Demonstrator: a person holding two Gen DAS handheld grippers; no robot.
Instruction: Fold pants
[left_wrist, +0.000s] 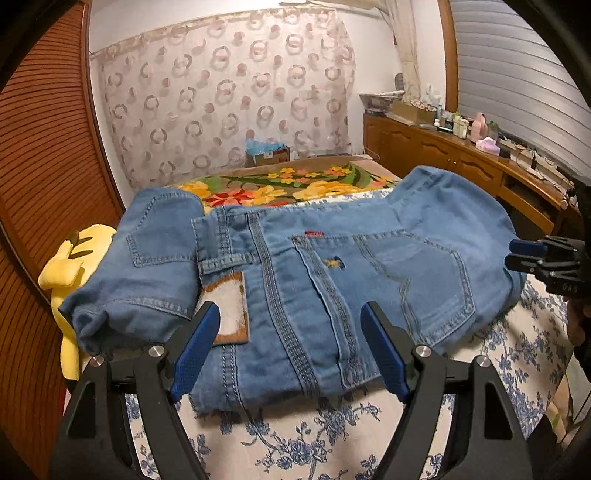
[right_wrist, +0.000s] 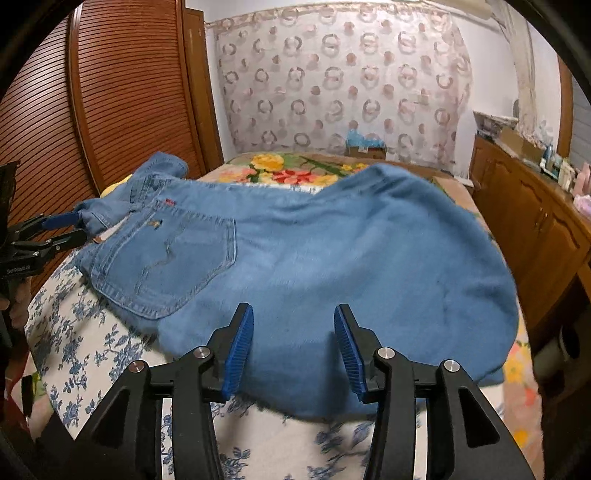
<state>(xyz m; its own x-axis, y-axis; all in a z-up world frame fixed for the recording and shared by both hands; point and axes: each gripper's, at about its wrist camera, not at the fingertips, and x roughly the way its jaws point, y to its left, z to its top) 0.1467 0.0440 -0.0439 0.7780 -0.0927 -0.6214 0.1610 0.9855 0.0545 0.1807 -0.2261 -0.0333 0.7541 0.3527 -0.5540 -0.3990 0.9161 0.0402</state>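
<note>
Light blue jeans (left_wrist: 332, 266) lie folded across the bed, back pockets up, with a tan waist patch (left_wrist: 231, 314) showing. My left gripper (left_wrist: 291, 310) hovers open over the waistband end, and the denim lies below its blue pads, not pinched. In the right wrist view the jeans (right_wrist: 332, 258) spread out with one pocket at the left. My right gripper (right_wrist: 293, 310) stands open just above the near edge of the leg part, nothing pressed between its pads. Each gripper shows in the other's view: the right gripper (left_wrist: 517, 254) at the right edge, the left gripper (right_wrist: 74, 227) at the left edge.
The bed sheet (left_wrist: 295, 443) is white with blue flowers; a bright flowered blanket (left_wrist: 280, 188) lies beyond the jeans. A yellow plush toy (left_wrist: 70, 266) sits at the left by slatted wooden doors (left_wrist: 48, 147). A wooden cabinet (left_wrist: 443, 151) with bottles runs along the right.
</note>
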